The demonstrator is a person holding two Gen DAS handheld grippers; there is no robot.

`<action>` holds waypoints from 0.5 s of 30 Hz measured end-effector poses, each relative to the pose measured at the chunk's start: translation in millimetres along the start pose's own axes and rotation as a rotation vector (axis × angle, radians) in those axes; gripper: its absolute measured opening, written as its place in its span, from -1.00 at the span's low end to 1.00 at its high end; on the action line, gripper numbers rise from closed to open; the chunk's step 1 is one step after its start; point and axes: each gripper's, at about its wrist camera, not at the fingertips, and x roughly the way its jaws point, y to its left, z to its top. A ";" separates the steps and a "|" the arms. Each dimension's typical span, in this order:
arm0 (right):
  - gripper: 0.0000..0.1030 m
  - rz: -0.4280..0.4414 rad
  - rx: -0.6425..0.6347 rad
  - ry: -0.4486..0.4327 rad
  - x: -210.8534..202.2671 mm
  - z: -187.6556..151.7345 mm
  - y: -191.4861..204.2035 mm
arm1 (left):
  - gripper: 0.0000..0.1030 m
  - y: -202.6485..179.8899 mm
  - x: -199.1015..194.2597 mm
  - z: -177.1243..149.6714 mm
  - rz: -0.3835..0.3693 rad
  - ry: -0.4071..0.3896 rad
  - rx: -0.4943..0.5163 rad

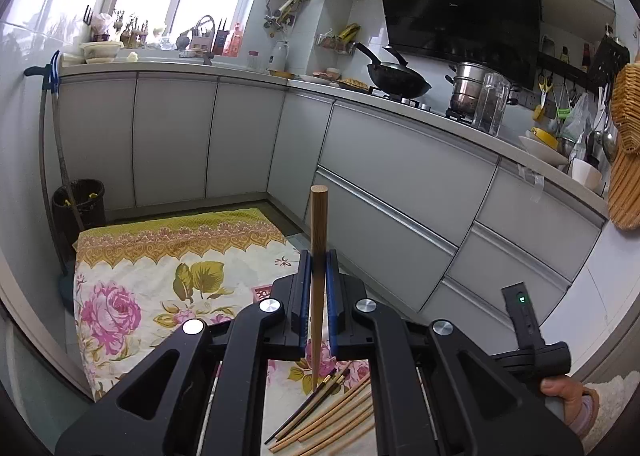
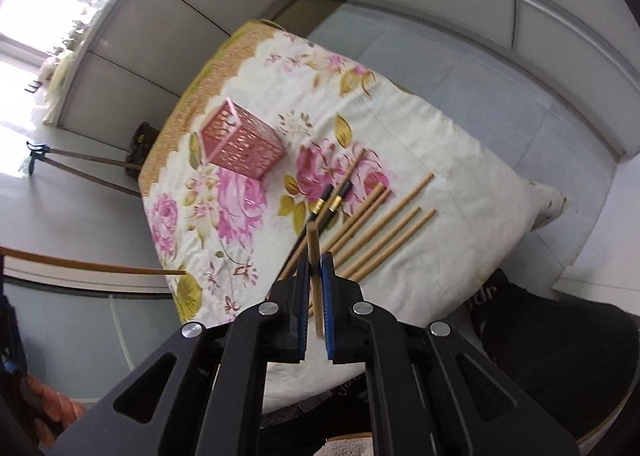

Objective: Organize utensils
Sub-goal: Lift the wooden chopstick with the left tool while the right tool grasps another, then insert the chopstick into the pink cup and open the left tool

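My left gripper (image 1: 319, 262) is shut on a wooden chopstick (image 1: 319, 223) that stands upright between its blue pads, above the floral cloth (image 1: 152, 280). My right gripper (image 2: 315, 264) is shut on another wooden chopstick (image 2: 314, 256), held above the cloth. Several wooden chopsticks (image 2: 384, 232) and two black chopsticks (image 2: 326, 211) lie on the cloth just past the right gripper; they also show in the left wrist view (image 1: 332, 416). A pink perforated holder (image 2: 240, 141) lies on its side on the cloth, left of the chopsticks. A thin wooden stick (image 2: 92, 264) reaches in from the left.
The floral cloth (image 2: 420, 143) covers a low surface on the kitchen floor. Grey cabinets (image 1: 400, 183) run along the back and right. A dark bin (image 1: 80, 203) and a long-handled tool (image 1: 52, 143) stand at the far left corner.
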 end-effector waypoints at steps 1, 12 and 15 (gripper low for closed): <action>-0.88 0.007 -0.027 -0.032 -9.1 0.5 8.5 | -0.88 -0.8 2.6 0.5 0.005 -0.002 -0.005; -0.88 0.065 -0.181 -0.249 -82.1 64.5 60.1 | -0.88 -2.2 64.7 34.9 0.099 -0.018 -0.042; -0.88 0.085 -0.184 -0.273 -83.8 90.2 68.2 | -0.88 1.3 88.8 45.5 0.143 -0.033 -0.045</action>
